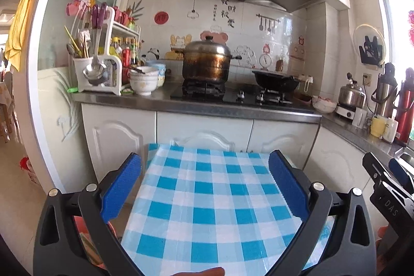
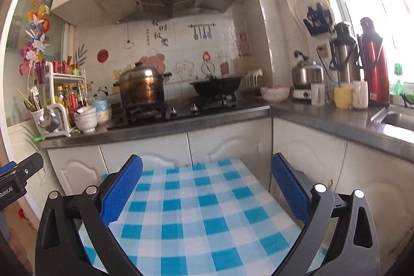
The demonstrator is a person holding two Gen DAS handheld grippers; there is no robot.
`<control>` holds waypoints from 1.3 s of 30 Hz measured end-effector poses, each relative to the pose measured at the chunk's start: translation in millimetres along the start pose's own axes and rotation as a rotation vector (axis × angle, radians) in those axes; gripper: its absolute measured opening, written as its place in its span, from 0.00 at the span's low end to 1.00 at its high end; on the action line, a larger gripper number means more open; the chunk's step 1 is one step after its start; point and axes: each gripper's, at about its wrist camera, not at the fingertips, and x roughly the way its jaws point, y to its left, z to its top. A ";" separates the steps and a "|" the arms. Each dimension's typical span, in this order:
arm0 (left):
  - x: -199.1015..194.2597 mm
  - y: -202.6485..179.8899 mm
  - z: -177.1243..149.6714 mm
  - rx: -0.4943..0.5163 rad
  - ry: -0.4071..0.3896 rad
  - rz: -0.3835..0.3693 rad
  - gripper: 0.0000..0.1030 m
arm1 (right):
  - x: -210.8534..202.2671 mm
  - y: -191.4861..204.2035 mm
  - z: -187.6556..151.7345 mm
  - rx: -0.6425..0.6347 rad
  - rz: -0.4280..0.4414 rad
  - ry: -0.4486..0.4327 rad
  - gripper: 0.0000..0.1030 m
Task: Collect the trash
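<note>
Both the left gripper and right gripper hover wide apart and empty-handed above the blue-checked tablecloth, apparently poised to find trash, none visible.

A: Daylight floods in from the window on the right; its panes blow out to white glare.

B: The rest is evenly bright, shadows soft. The steel pot carries warm reflections.

A: Fisheye bends the cabinets, corners go black, and the right wrist view looks slightly soft.
</note>
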 end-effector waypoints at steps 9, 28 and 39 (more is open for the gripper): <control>52.4 -23.6 -74.8 0.042 0.279 -0.051 0.96 | 19.4 -33.5 -71.0 -0.010 -0.163 0.214 0.95; 62.9 -31.0 -85.2 0.062 0.305 -0.032 0.96 | 9.4 -35.6 -58.2 -0.038 -0.176 0.142 0.95; 65.3 -36.0 -89.0 0.078 0.308 -0.028 0.96 | 15.1 -43.2 -60.2 -0.011 -0.179 0.162 0.95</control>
